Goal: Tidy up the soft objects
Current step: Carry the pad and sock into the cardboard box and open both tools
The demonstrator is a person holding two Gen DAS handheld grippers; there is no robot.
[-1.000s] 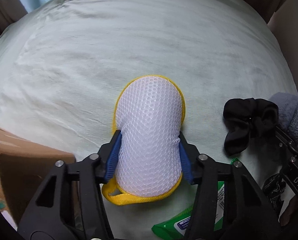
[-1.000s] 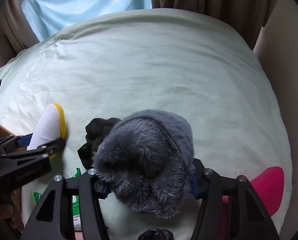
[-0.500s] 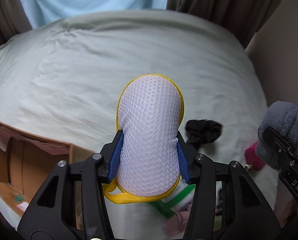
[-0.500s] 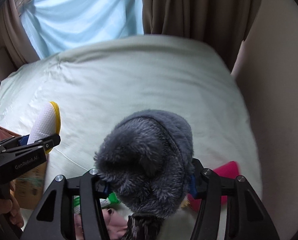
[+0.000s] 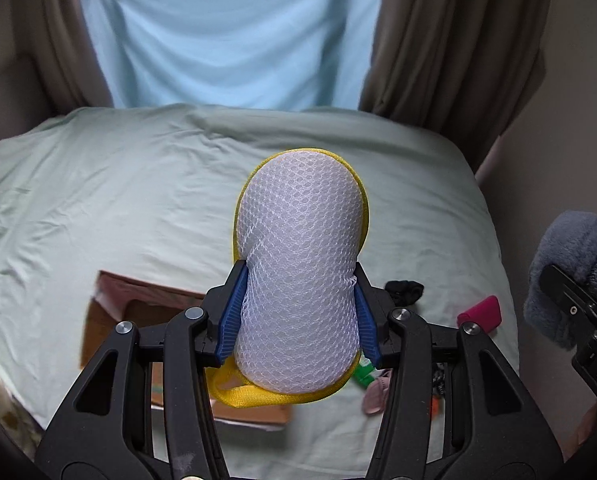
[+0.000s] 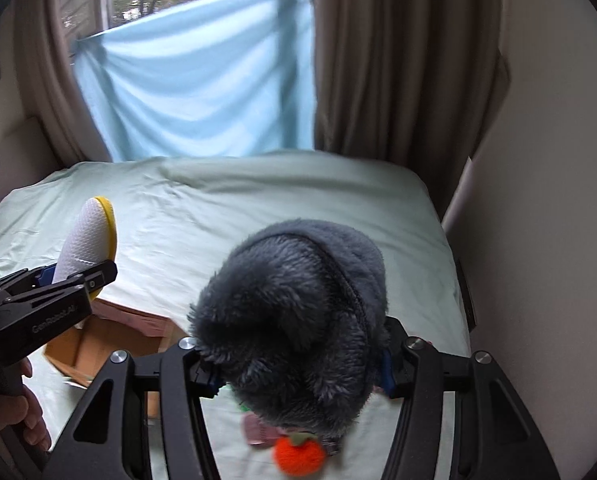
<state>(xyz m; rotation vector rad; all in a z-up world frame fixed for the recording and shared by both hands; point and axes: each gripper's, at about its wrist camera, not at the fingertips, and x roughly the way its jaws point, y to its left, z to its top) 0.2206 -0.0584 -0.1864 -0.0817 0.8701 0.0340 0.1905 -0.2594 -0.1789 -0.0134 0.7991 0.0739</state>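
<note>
1. Right now my left gripper (image 5: 298, 320) has its fingers (image 5: 230, 316) clamped on the mesh sponge (image 5: 298, 264), mid-frame above the cardboard box (image 5: 110, 320).
2. My right gripper (image 6: 298, 368) squeezes the grey fuzzy pouch (image 6: 294, 312), lower centre.
3. Releasing off-centre could bounce either one onto the bed (image 5: 98, 184).
</note>
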